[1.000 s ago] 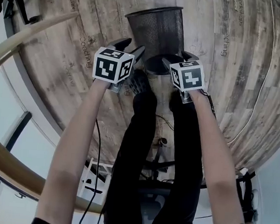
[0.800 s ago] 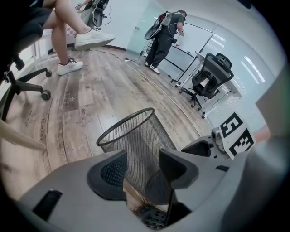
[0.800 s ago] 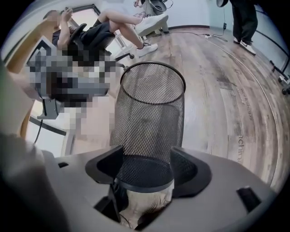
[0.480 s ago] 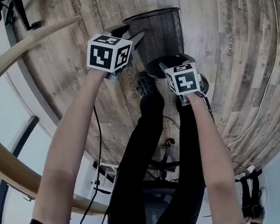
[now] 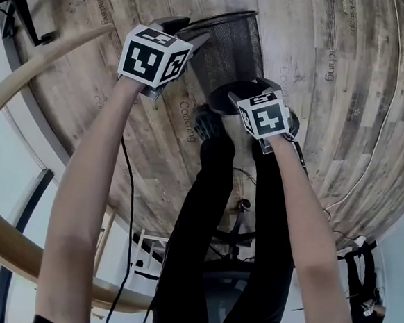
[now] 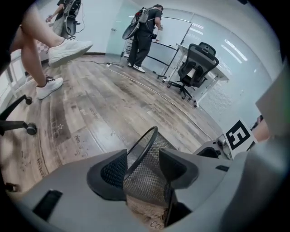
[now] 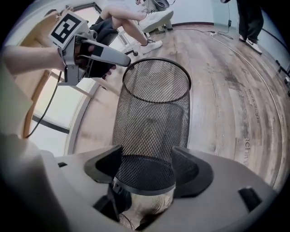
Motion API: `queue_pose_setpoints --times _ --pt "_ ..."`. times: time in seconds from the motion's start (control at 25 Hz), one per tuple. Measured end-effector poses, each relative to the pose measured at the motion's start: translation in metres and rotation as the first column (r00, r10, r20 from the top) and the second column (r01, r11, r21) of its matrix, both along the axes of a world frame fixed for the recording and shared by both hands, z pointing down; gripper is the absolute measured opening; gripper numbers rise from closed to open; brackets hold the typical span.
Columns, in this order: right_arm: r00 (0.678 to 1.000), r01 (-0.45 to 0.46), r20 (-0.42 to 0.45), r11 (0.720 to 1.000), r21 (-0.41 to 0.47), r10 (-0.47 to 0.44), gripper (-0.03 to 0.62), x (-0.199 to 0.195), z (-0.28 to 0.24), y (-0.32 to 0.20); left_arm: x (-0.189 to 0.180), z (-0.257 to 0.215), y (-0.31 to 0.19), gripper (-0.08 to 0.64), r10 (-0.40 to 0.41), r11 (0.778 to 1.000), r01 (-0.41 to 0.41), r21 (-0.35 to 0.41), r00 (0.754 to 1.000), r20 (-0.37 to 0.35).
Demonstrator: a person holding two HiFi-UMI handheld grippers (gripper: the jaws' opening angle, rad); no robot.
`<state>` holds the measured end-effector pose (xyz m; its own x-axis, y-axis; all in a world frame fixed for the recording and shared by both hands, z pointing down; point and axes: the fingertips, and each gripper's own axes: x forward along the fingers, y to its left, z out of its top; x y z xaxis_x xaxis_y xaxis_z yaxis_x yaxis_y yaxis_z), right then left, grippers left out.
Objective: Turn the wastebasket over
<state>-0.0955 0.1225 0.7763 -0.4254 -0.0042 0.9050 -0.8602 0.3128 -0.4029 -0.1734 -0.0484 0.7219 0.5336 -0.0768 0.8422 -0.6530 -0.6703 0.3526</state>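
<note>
A black mesh wastebasket (image 5: 231, 52) lies tilted over the wood floor, its open rim far from me and its closed base near me. My left gripper (image 5: 188, 32) straddles the rim, one jaw inside the mesh wall (image 6: 147, 174) and one outside, with room between them: open. My right gripper (image 5: 253, 92) has the round base (image 7: 145, 174) between its jaws. Those jaws have just been opening and now stand wide beside the base, not pressing on it. The right gripper view shows the whole wastebasket (image 7: 154, 108), with the left gripper (image 7: 106, 61) at its rim.
My own legs and dark shoes (image 5: 208, 123) stand just behind the basket. A thin cable (image 5: 369, 156) runs over the floor at right, and a curved wooden rail (image 5: 36, 57) at left. An office chair (image 6: 195, 65) and people stand far across the room.
My left gripper has moved up and to the left along the basket to its rim, rolling as it went. The right gripper has stayed at the base. The basket now looks more slanted.
</note>
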Motion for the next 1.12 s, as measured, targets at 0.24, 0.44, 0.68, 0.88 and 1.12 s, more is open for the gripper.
queue_pose_setpoints --times 0.24,0.44,0.68,0.88,1.12 --pt "1.0 0.014 0.005 1.0 -0.006 -0.014 0.327 -0.002 0.0 -0.002 0.014 0.014 -0.002 0.17 0.182 0.983 -0.183 0.025 0.983 0.035" --pt "1.0 0.018 0.014 1.0 -0.018 -0.018 0.327 -0.002 0.0 -0.003 0.016 0.013 0.0 0.138 0.204 0.979 -0.204 0.001 0.979 0.004" --pt "1.0 0.02 0.018 0.999 -0.027 -0.02 0.327 0.0 0.001 -0.003 0.018 0.012 -0.001 0.115 0.214 0.976 -0.215 -0.027 0.976 -0.024" --pt "0.998 0.045 0.041 0.998 -0.048 -0.043 0.327 0.009 0.001 0.002 0.021 0.009 0.006 0.07 0.298 0.95 -0.301 -0.083 0.953 -0.044" --pt "0.998 0.034 0.055 0.999 -0.028 -0.032 0.327 0.015 0.002 0.011 0.021 0.011 0.019 0.058 0.339 0.917 -0.35 -0.192 0.937 -0.088"
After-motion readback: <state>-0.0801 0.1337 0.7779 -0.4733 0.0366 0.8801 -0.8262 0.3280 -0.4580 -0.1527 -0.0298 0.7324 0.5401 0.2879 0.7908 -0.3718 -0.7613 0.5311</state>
